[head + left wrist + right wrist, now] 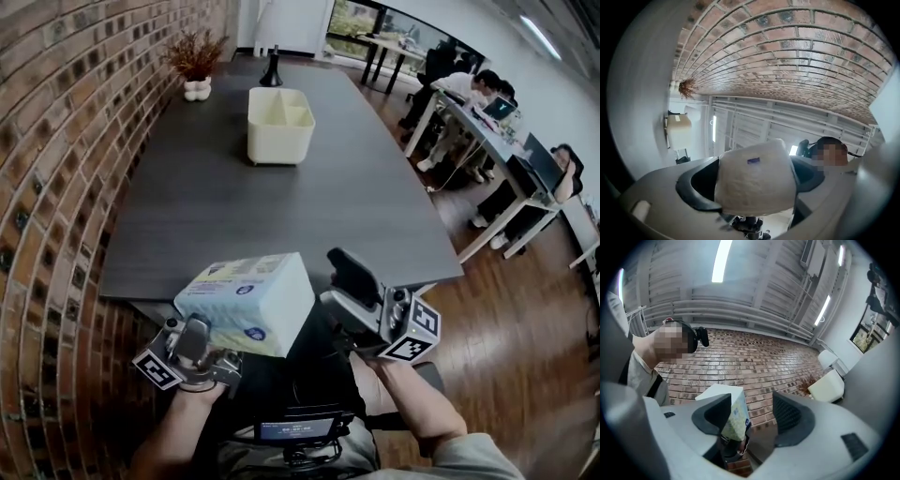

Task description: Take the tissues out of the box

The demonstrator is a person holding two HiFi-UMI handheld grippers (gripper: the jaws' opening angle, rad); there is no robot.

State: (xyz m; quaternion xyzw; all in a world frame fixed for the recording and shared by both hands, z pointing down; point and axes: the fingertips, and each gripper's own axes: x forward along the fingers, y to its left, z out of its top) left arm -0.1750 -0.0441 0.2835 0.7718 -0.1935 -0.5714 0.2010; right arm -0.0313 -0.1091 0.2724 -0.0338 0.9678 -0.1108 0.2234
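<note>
Dark surface beside a brick wall; over its near edge, the left gripper fingers clamp the tissue pack. Right gripper just right of the pack; fingers wide apart, holding nothing.

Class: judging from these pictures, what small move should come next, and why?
Probably lower the pack onto the table just ahead. The left tongs are shut on it, holding it by the table's near edge, far from the box. The right tongs are open and empty beside it.

Print on the tissue pack cannot be read.
</note>
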